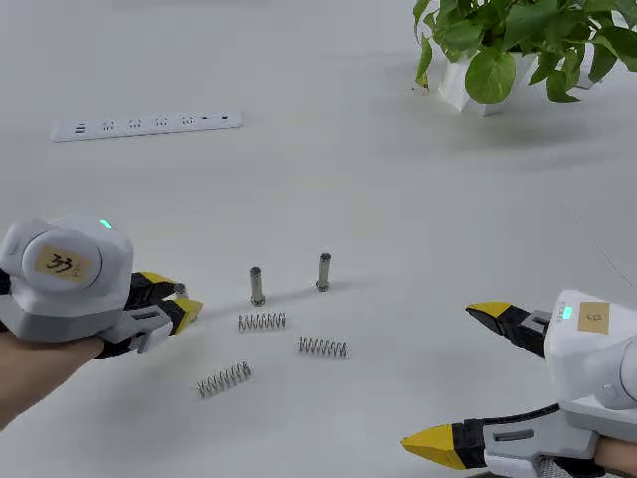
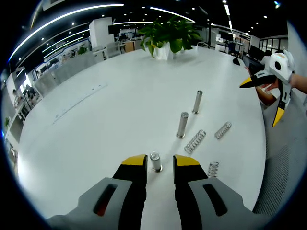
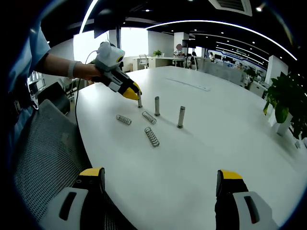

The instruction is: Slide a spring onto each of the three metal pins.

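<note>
Got three metal pins standing upright in a row on the white bench (image 1: 398, 199), all of them bare so far. From the head view: middle pin (image 1: 256, 285) and right pin (image 1: 323, 271) side by side near the centre, a bit apart. Third one, the left pin (image 2: 155, 162), best seen from the left gripper view, sitting right between the yellow tips of the left gripper (image 1: 189, 299). Jaws there only slightly parted, bracketing that pin with a sliver of gap on each side, so released rather than pinching it, as far as can be told.

Three springs lying flat on the near side of the pins: left spring (image 1: 223, 379) nearest of the lot, middle spring (image 1: 262, 321) just beside the foot of the middle pin, right spring (image 1: 322, 347) a little nearer and off to the right. No contact between any spring and any pin.

Over at the near right, right gripper (image 1: 448, 378), well apart from all the parts, jaws spread wide and gripping nothing.

Far left: a white power strip (image 1: 146, 125). Far right: a potted plant (image 1: 518, 40).
</note>
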